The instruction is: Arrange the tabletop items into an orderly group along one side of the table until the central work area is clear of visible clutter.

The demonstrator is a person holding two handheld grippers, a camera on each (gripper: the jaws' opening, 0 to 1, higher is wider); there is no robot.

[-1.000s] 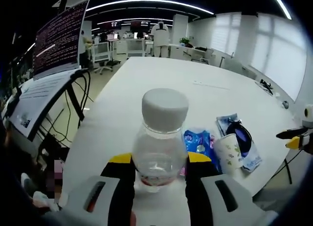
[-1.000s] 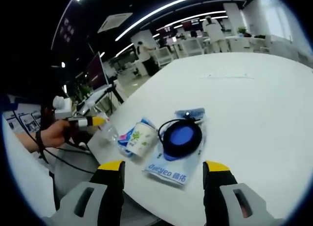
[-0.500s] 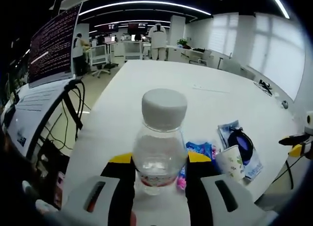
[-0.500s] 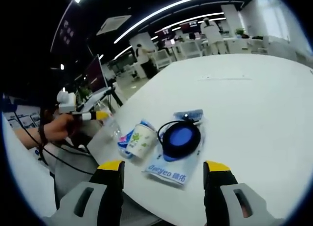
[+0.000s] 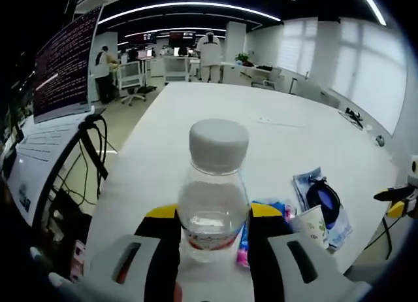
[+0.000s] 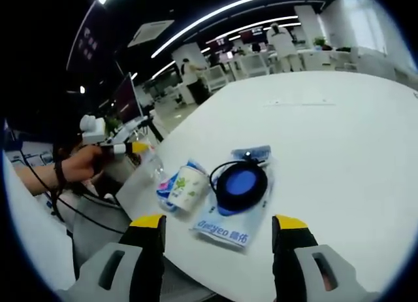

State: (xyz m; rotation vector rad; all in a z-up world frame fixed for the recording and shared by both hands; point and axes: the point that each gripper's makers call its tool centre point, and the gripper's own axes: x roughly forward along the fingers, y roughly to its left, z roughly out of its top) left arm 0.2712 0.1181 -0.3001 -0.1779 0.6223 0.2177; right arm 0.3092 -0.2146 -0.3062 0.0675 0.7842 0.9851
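A clear plastic water bottle (image 5: pixel 212 204) with a white cap stands upright between the jaws of my left gripper (image 5: pixel 212 214), which is shut on it just over the near edge of the white table (image 5: pixel 215 106). To its right lie a blue snack packet (image 5: pixel 266 207), a printed paper cup (image 5: pixel 312 223) on its side and a round blue device (image 5: pixel 323 197) with a black cable. My right gripper (image 6: pixel 220 222) is open and holds nothing, hanging above the cup (image 6: pixel 187 186), the device (image 6: pixel 241 183) and a blue-and-white packet (image 6: pixel 225 229). The left gripper (image 6: pixel 124 148) holds the bottle (image 6: pixel 151 166) at left.
A large monitor (image 5: pixel 62 63) on a stand with hanging cables stands left of the table. A thin strip (image 5: pixel 281 124) lies further along the table (image 6: pixel 339 138), and small dark objects (image 5: pixel 356 114) sit at its right edge. Desks, chairs and people are far behind.
The left gripper has carried the bottle slightly up and closer to the cup. The right gripper has stayed open and almost still.
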